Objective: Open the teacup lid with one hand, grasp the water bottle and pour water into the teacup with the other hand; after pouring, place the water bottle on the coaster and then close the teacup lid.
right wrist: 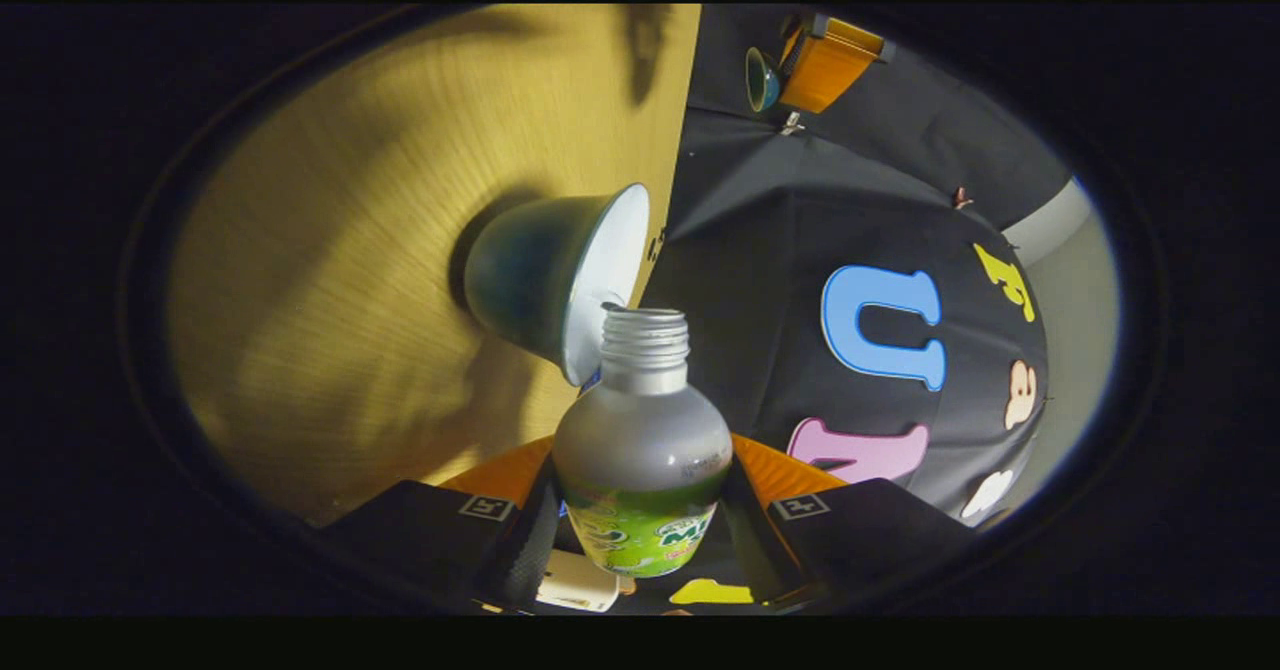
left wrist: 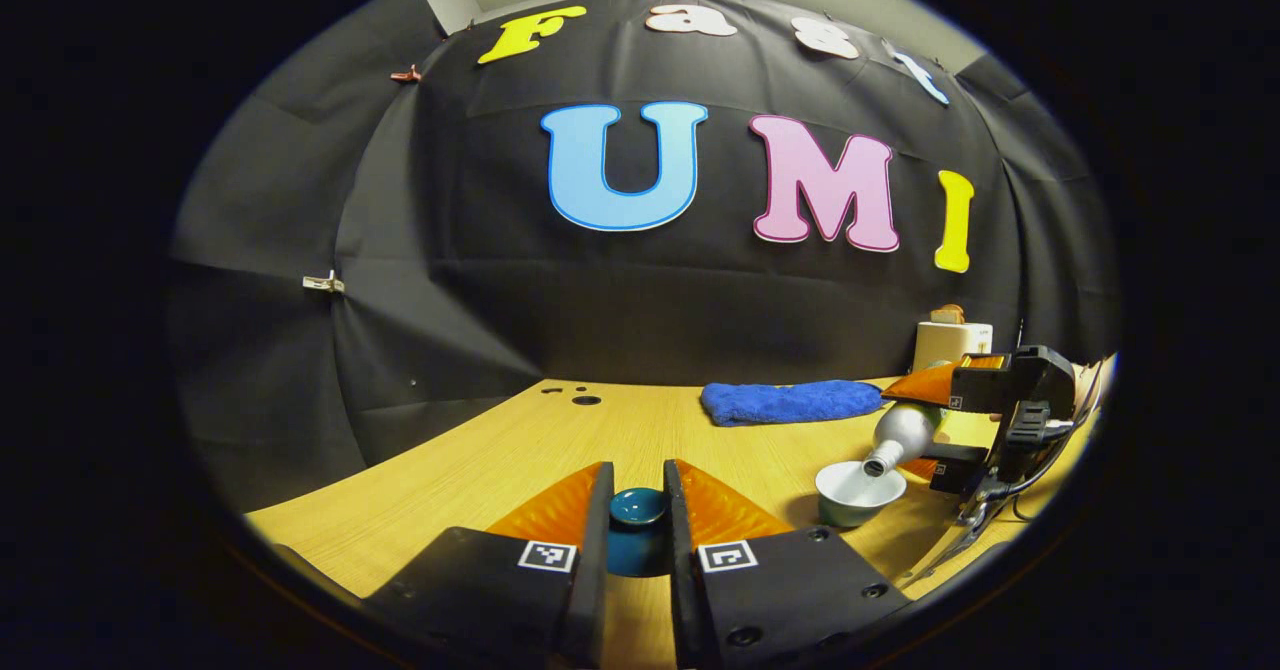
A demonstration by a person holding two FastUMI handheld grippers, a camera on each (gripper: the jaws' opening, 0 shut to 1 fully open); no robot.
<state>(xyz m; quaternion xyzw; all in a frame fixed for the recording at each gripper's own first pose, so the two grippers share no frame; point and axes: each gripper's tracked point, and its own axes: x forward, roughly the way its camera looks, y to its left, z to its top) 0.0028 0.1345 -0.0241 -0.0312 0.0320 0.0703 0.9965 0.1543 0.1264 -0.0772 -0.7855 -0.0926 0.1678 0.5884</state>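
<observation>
Water bottle (right wrist: 641,450) tipped over teacup (right wrist: 560,280), green label unreadable

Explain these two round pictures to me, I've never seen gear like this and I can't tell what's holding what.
A person holds a two-finger gripper in each hand, and each carries a fisheye camera looking along its fingers. In the left gripper view, the left gripper is closed on the teacup lid, held above the wooden table. Farther right, the right gripper tips the water bottle over the teacup. A blue towel lies behind. The right gripper view is turned sideways: the bottle's open neck sits at the cup's rim.
</observation>
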